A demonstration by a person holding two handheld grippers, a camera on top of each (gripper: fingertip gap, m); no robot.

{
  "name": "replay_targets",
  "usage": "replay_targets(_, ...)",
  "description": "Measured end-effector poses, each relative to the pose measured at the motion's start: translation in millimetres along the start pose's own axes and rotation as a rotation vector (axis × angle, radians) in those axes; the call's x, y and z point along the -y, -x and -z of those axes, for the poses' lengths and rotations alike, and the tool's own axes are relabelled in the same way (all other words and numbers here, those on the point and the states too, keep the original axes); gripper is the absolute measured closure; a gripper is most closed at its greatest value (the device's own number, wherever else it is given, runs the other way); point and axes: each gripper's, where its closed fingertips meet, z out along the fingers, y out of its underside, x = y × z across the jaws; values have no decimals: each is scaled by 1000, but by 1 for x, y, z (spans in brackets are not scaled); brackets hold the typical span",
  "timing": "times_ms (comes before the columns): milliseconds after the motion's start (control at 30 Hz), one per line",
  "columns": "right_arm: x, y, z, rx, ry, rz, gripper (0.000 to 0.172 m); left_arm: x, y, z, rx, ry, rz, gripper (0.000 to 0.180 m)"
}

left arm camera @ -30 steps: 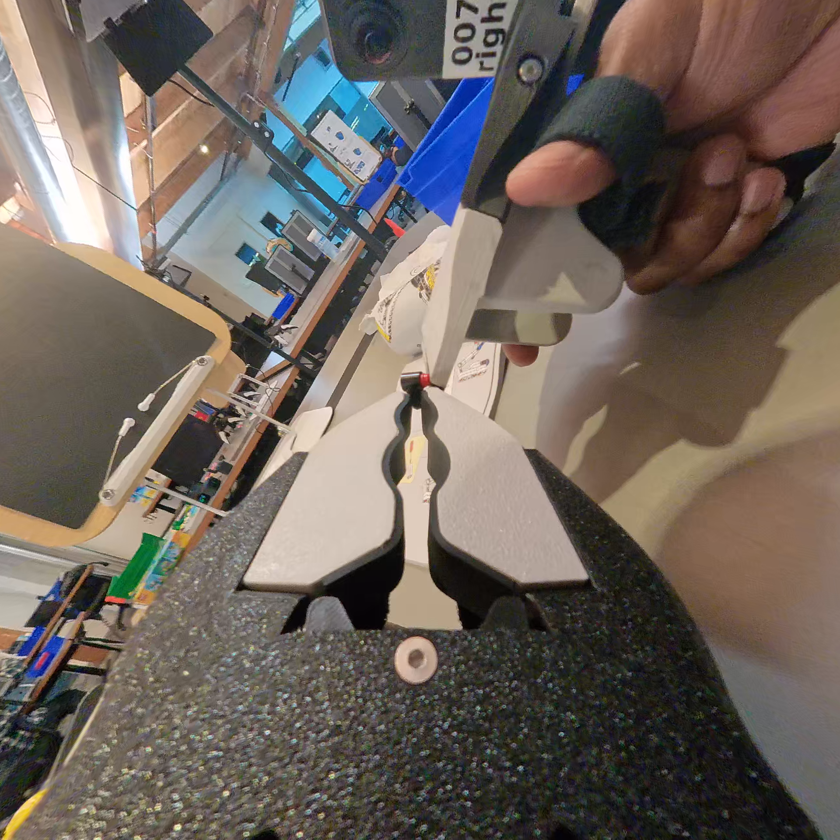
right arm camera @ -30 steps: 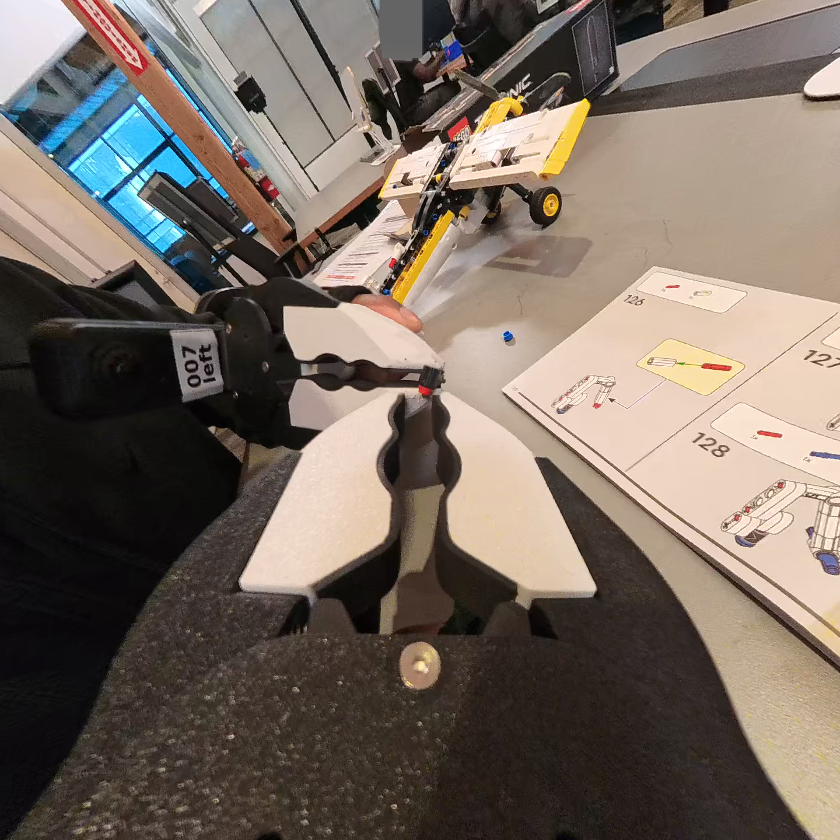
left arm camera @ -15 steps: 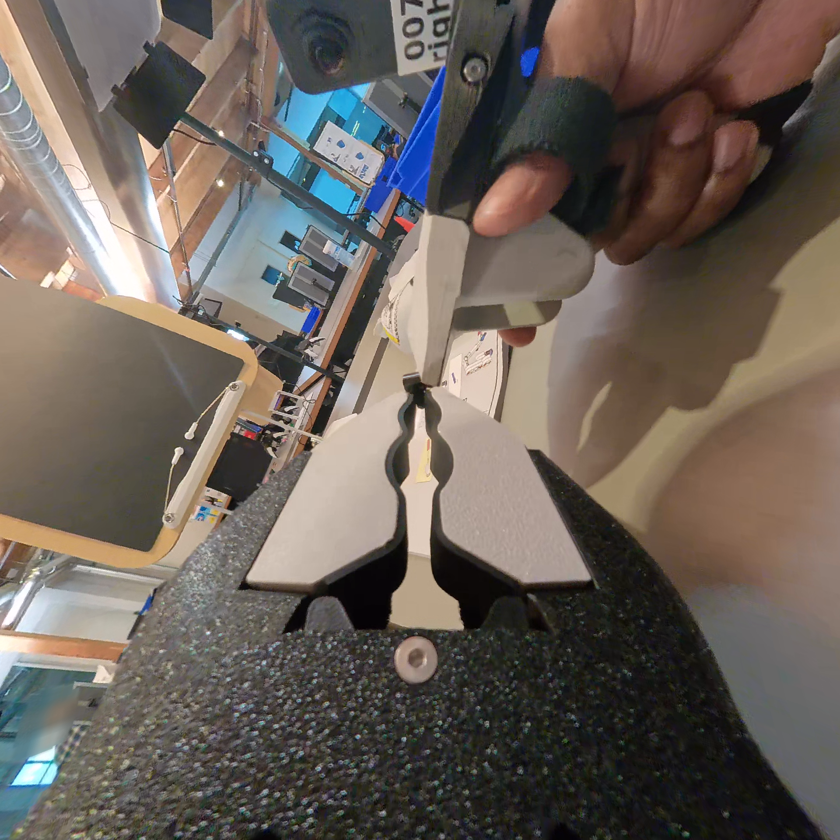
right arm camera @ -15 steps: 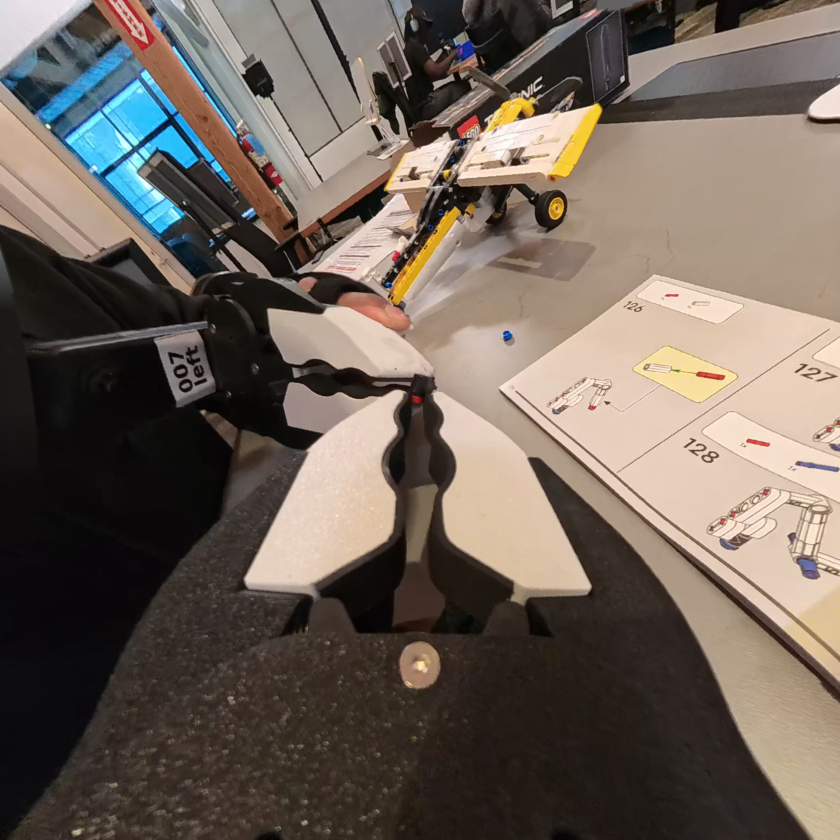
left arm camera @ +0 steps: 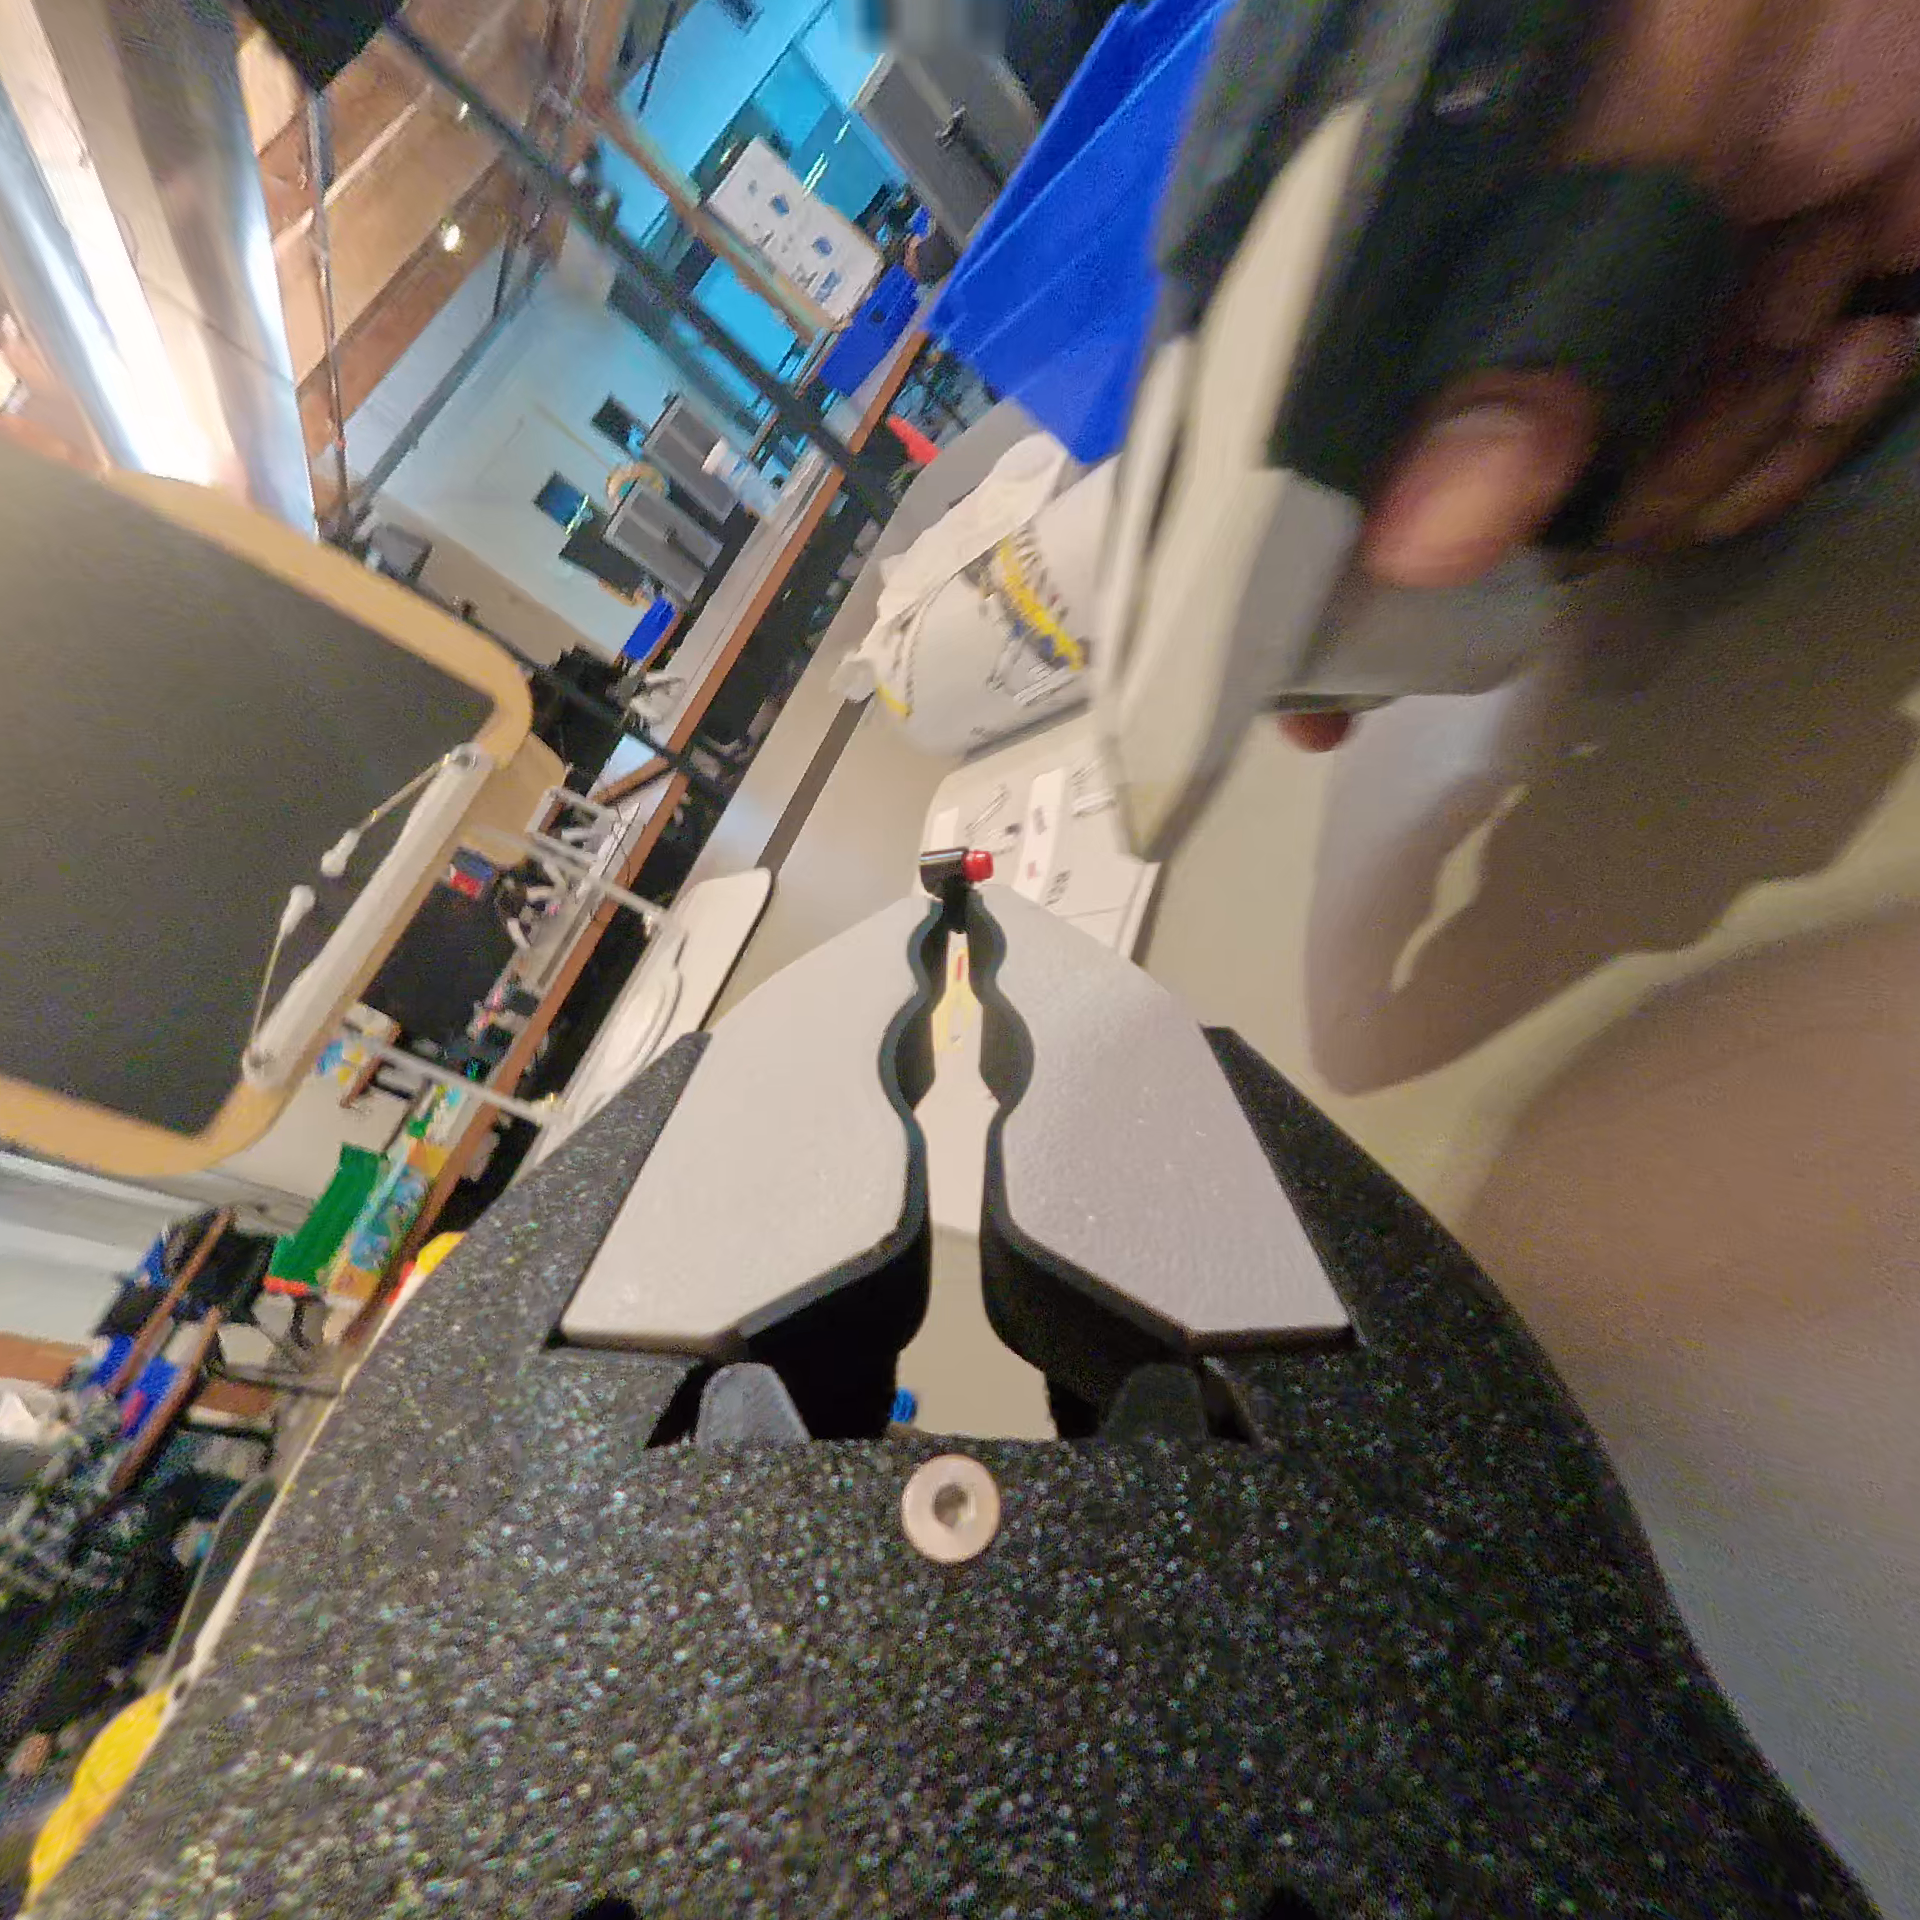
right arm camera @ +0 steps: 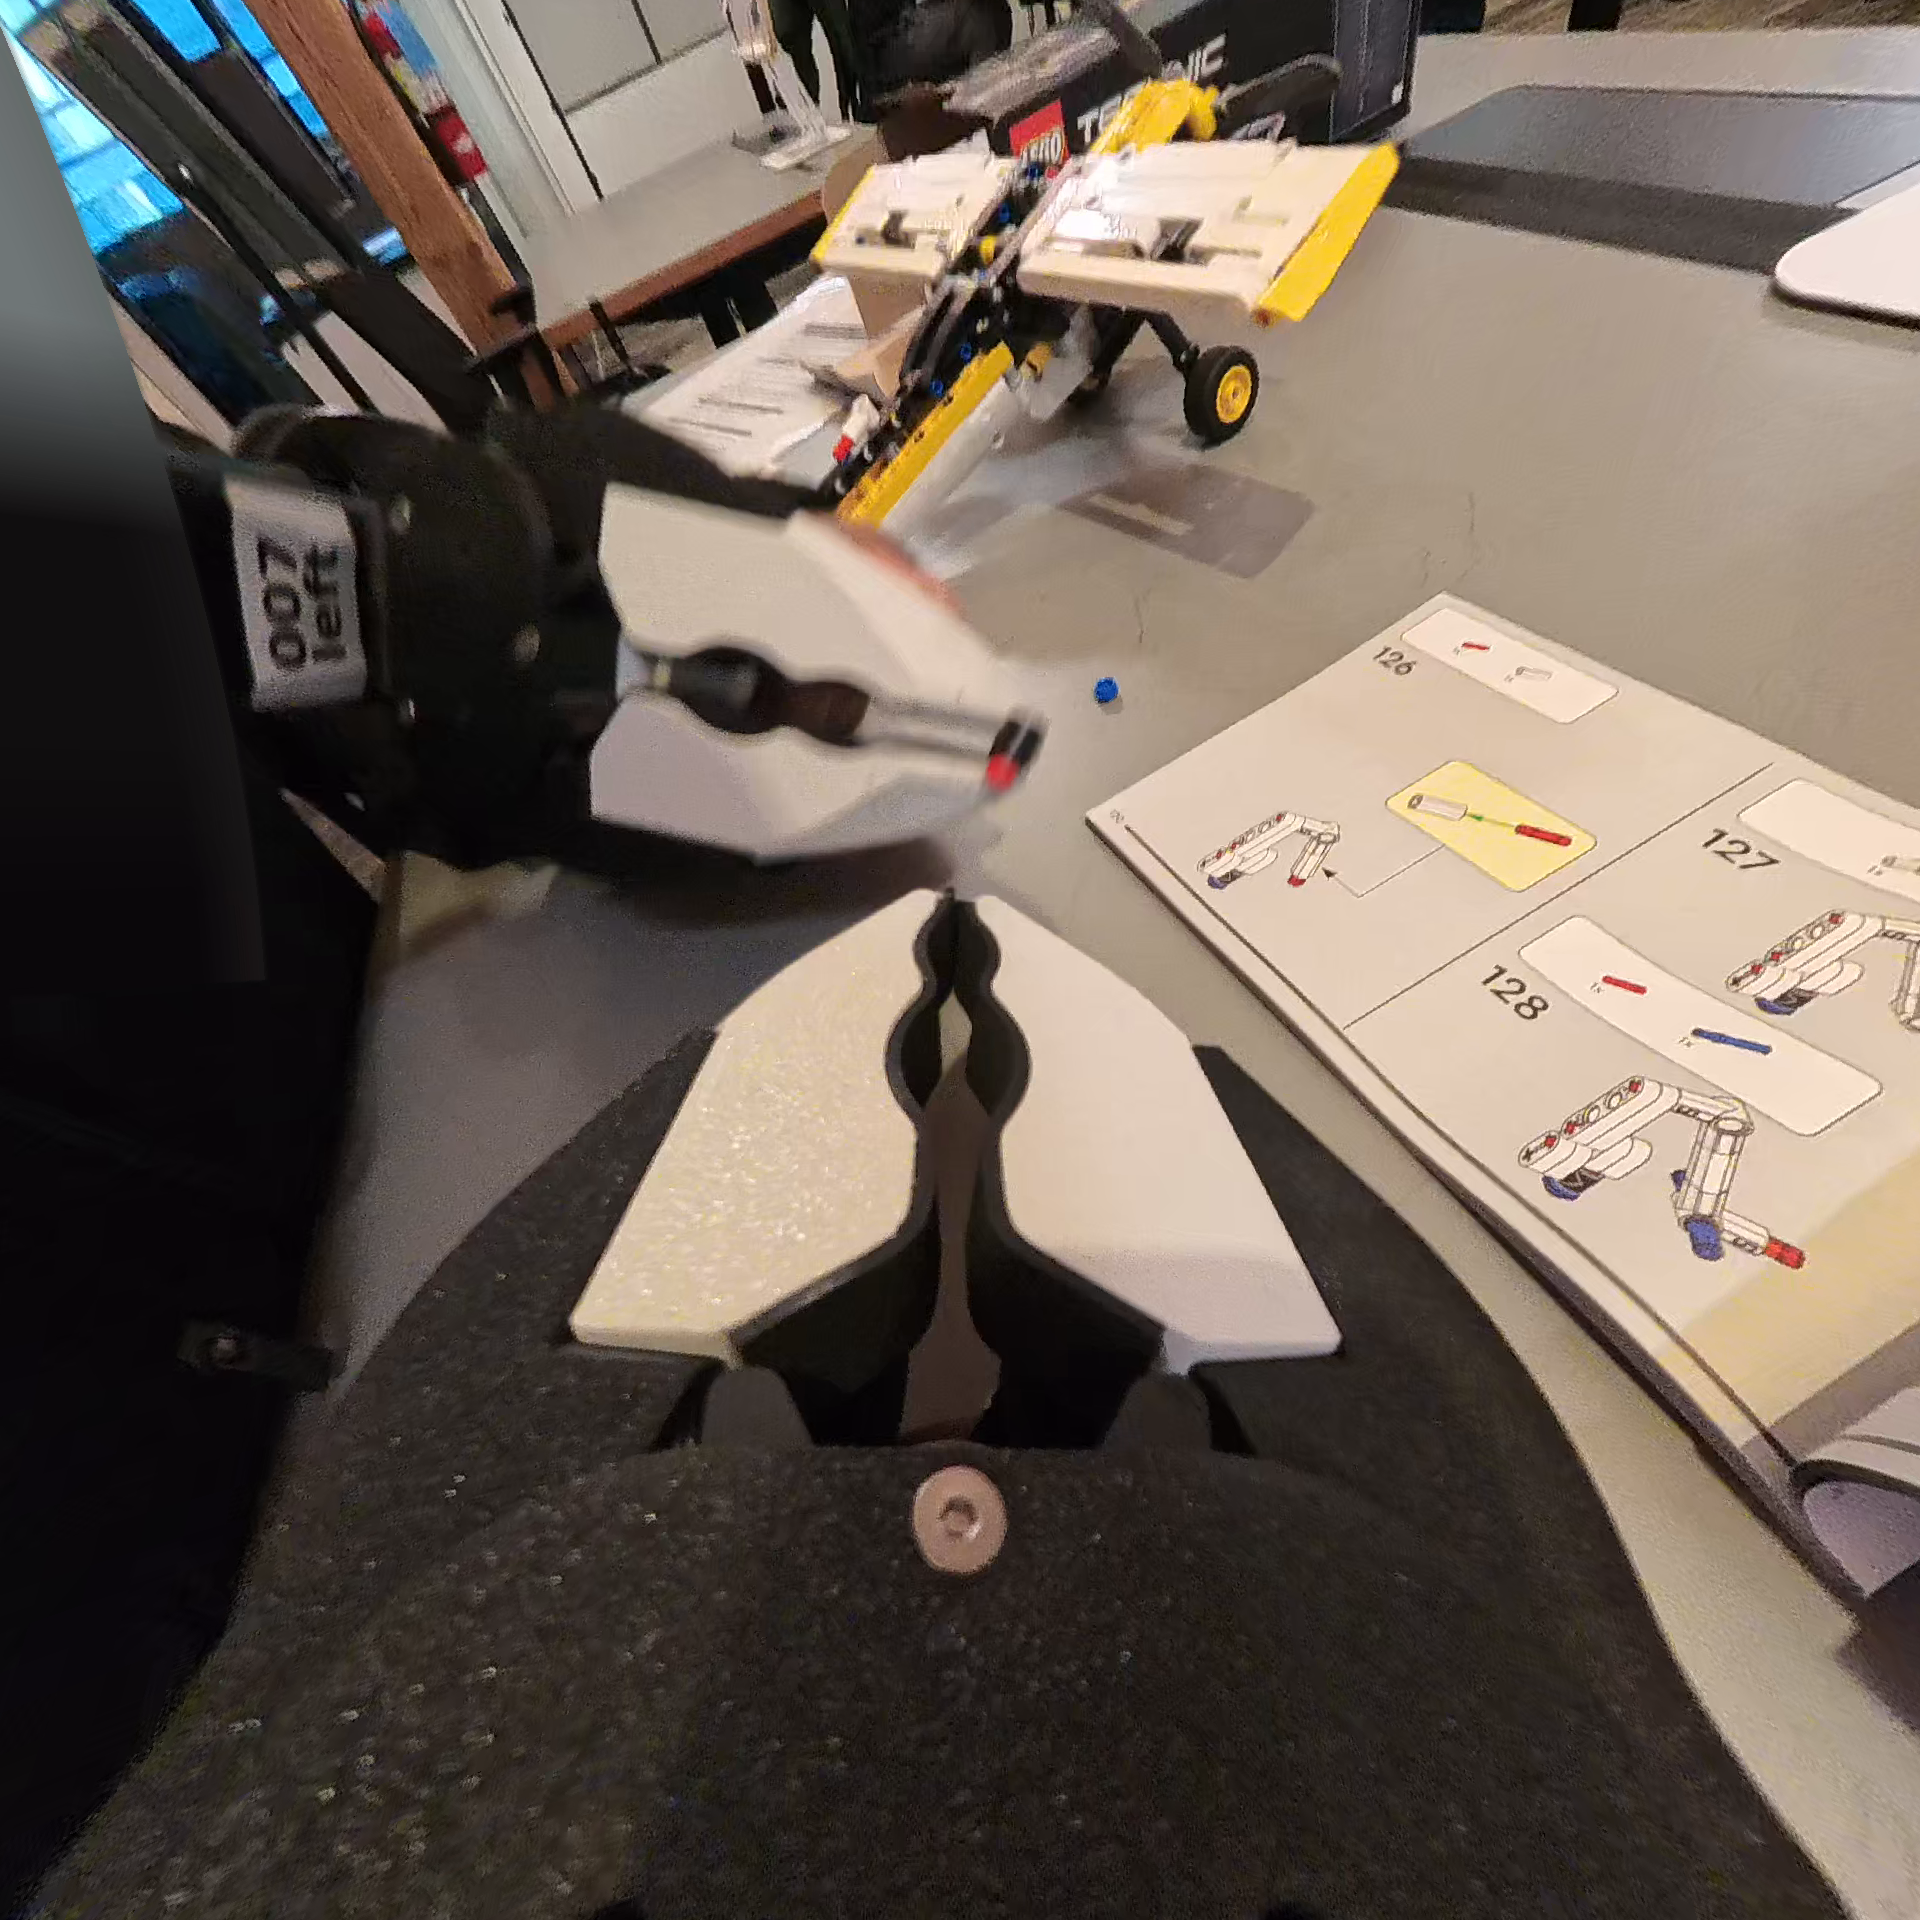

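My left gripper (left arm camera: 951, 912) is shut on a small black piece with a red pin end (left arm camera: 956, 864), which sticks out just past the fingertips. The right wrist view shows the same gripper (right arm camera: 1013, 750) from the side, blurred, with the black and red piece (right arm camera: 1003, 767) pinched at its tip. My right gripper (right arm camera: 951, 906) is shut, its tips closed on each other with nothing between them, a short way below and in front of the left gripper's tip. In the left wrist view the right gripper (left arm camera: 1138, 821) is blurred, up and to the right of the piece.
An open instruction booklet (right arm camera: 1507, 935) lies on the grey table (right arm camera: 1455, 468) to the right. A yellow and white model plane (right arm camera: 1091, 249) stands farther back. A small blue piece (right arm camera: 1107, 689) lies loose between them. A white bag (left arm camera: 987, 623) sits behind. Only a small space, under 4 cm, lies between the two pairs of fingers.
My right gripper's tips were at the red end of the piece and closing; they have shut and drawn away without it. The piece stays in my left gripper.
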Motion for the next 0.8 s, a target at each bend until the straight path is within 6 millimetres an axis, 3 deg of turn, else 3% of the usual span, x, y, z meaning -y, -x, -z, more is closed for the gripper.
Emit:
replay_targets(100,-3,-3,-2,-7,16,-16,172,-8,3,0,-17,14,46,177)
replay_targets(300,3,-9,-1,-33,-25,-49,172,-5,-4,-1,-61,-1,77,176)
replay_targets(400,13,-6,2,16,-93,-105,169,0,-9,0,-71,-17,42,176)
replay_targets(800,14,2,1,87,-108,-152,165,10,-15,3,-41,-48,-111,176)
